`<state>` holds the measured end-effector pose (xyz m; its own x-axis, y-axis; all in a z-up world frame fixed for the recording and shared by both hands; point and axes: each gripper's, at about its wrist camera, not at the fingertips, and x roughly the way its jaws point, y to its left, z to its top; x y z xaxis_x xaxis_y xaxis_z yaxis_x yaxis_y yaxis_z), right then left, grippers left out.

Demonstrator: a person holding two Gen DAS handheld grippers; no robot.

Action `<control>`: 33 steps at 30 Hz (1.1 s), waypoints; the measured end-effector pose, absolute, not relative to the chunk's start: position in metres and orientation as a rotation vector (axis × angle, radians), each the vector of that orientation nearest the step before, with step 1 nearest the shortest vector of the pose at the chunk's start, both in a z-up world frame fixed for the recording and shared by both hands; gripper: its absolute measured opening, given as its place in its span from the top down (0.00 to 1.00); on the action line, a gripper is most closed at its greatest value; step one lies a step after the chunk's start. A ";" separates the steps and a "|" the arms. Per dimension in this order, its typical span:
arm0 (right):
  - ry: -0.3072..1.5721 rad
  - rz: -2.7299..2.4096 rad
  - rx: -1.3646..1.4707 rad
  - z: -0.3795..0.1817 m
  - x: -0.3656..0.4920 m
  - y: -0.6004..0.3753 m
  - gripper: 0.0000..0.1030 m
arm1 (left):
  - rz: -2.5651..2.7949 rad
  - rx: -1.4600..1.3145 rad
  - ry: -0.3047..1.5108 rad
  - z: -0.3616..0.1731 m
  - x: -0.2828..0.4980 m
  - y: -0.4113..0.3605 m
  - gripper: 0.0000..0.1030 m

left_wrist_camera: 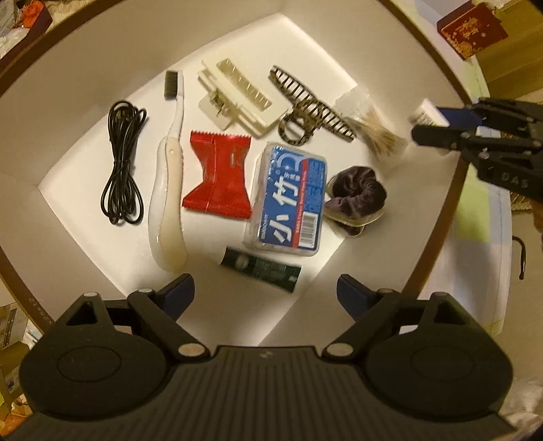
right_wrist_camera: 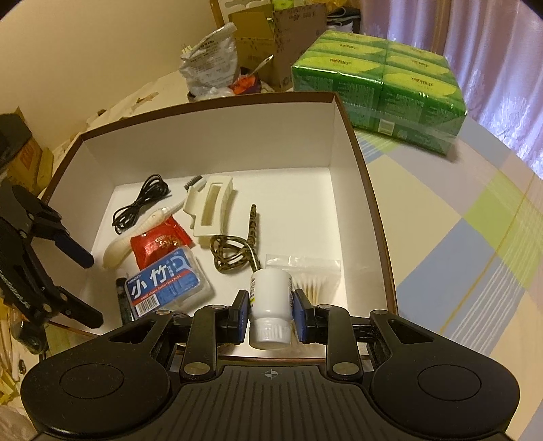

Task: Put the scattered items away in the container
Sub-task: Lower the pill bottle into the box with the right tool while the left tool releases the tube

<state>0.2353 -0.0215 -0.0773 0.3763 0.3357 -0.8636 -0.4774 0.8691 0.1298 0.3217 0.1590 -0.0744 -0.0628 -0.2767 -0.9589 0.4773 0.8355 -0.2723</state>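
Observation:
A white box with a brown rim [right_wrist_camera: 217, 100] holds several items: a black cable [left_wrist_camera: 122, 163], a white toothbrush [left_wrist_camera: 169, 190], a red packet [left_wrist_camera: 219, 176], a blue floss case [left_wrist_camera: 288, 200], a cream hair claw [left_wrist_camera: 237, 98], a leopard hair claw [left_wrist_camera: 305, 108], bagged cotton swabs [left_wrist_camera: 376, 132], a purple scrunchie [left_wrist_camera: 356, 196] and a dark green tube [left_wrist_camera: 261, 269]. My left gripper [left_wrist_camera: 266, 293] hangs open above the box, over the green tube, holding nothing. My right gripper [right_wrist_camera: 270, 307] is shut on a small white bottle [right_wrist_camera: 271, 288], cap toward the camera, above the box's near edge.
Green tissue packs [right_wrist_camera: 380, 84] sit beyond the box's far right corner. A checked tablecloth [right_wrist_camera: 458, 254] spreads to the right. Cardboard boxes and a plastic bag [right_wrist_camera: 210, 57] crowd the back. A red box [left_wrist_camera: 471, 30] lies outside the container.

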 end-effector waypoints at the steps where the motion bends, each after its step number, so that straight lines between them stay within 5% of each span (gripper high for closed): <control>1: 1.068 0.523 -0.151 -0.078 0.236 -0.021 0.71 | -0.620 0.163 1.506 -0.072 0.322 0.160 0.14; 23: 1.282 0.586 -0.201 -0.108 0.264 -0.002 0.71 | -0.384 0.361 1.050 -0.016 0.325 0.161 0.14; 33: 1.337 0.568 -0.229 -0.126 0.271 0.013 0.71 | -0.383 0.343 1.041 -0.023 0.324 0.163 0.13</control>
